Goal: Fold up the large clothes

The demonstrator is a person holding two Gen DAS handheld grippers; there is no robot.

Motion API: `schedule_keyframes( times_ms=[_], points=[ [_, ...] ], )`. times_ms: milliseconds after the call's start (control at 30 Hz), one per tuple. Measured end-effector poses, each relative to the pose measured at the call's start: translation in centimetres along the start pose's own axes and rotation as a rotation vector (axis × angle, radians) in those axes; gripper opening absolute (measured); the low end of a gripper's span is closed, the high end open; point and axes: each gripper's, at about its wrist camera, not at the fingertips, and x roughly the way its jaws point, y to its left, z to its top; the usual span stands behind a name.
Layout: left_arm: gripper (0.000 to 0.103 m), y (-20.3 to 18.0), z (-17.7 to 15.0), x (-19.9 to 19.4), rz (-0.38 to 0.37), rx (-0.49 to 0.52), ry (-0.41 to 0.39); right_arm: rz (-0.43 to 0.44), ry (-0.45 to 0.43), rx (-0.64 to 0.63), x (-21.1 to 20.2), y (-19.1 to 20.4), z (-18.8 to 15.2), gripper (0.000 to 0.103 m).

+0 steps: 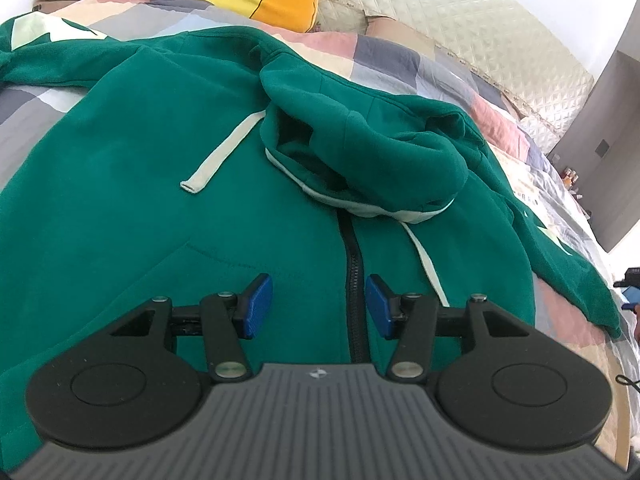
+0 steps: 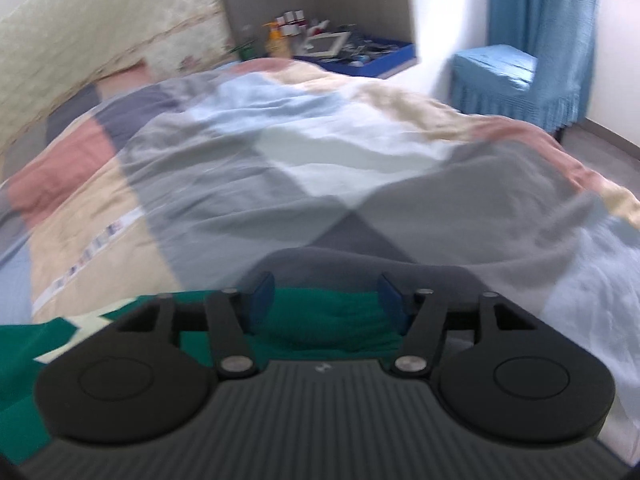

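Green zip hoodie (image 1: 240, 200) flat on quilt (image 1: 400, 52), beneath my left gripper (image 1: 319, 306), spread, empty; right gripper (image 2: 327, 304) spread over a sleeve edge. Risk: hood (image 1: 360, 152) bunches, skewing fold.

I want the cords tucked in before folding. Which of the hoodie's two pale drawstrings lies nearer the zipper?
The drawstring emerging from under the hood, running down just beside the zipper. The other drawstring lies well away on the chest.

A green hoodie (image 1: 160, 184) with pale drawstrings (image 1: 218, 152) lies on a pastel patchwork quilt (image 2: 280, 152).
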Motion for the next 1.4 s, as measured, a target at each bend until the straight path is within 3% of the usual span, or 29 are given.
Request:
schedule_keyframes(
  times_ms=[133, 267, 367, 400, 433, 700, 867, 1100, 1267, 1300, 1367, 1400],
  points=[
    [0.058, -0.2, -0.1, -0.1, 0.004, 0.006, -0.008, -0.046, 0.051, 0.019, 2.1, -1.3, -1.6, 0.061],
    [0.058, -0.5, -0.2, -0.2, 0.000, 0.012, -0.014, 0.020, 0.065, 0.031, 2.3, -1.3, -2.8, 0.059],
    [0.058, -0.6, -0.3, -0.1, -0.001, 0.011, -0.007, 0.013, 0.075, -0.016, 1.9, -0.9, -2.2, 0.039],
    [0.058, -0.7, -0.3, -0.1, 0.002, 0.019, -0.008, 0.040, 0.064, 0.000, 1.3, -1.2, -1.8, 0.021],
    [0.058, -0.7, -0.3, -0.1, 0.004, 0.025, -0.008, 0.048, 0.051, 0.001, 0.8, -1.3, -1.3, 0.015],
    [0.058, -0.8, -0.5, -0.3, 0.009, 0.032, -0.016, -0.002, -0.087, -0.095, -2.6, -0.4, 3.4, 0.012],
    [0.058, -0.9, -0.6, -0.4, 0.026, 0.040, -0.022, -0.073, -0.196, -0.147, -2.5, 0.5, 5.3, 0.012],
    [0.058, -1.2, -0.5, 0.3, 0.057, 0.068, -0.010, -0.148, -0.113, -0.174, 2.9, 0.7, 2.2, 0.013],
    [0.058, -1.5, -0.2, 0.0, 0.055, 0.061, -0.016, -0.133, -0.155, -0.140, 2.1, 0.4, 0.6, 0.017],
    [0.058, -1.5, -0.2, -0.2, 0.053, 0.062, -0.020, -0.114, -0.160, -0.126, 1.5, 0.5, 0.6, 0.020],
    [0.058, -1.7, -0.1, -0.7, 0.050, 0.067, -0.024, -0.098, -0.161, -0.119, 0.1, 0.9, 0.7, 0.038],
    [0.058, -1.8, 0.0, -1.0, 0.051, 0.074, -0.028, -0.086, -0.165, -0.118, -0.8, 1.2, 0.7, 0.056]
  ],
)
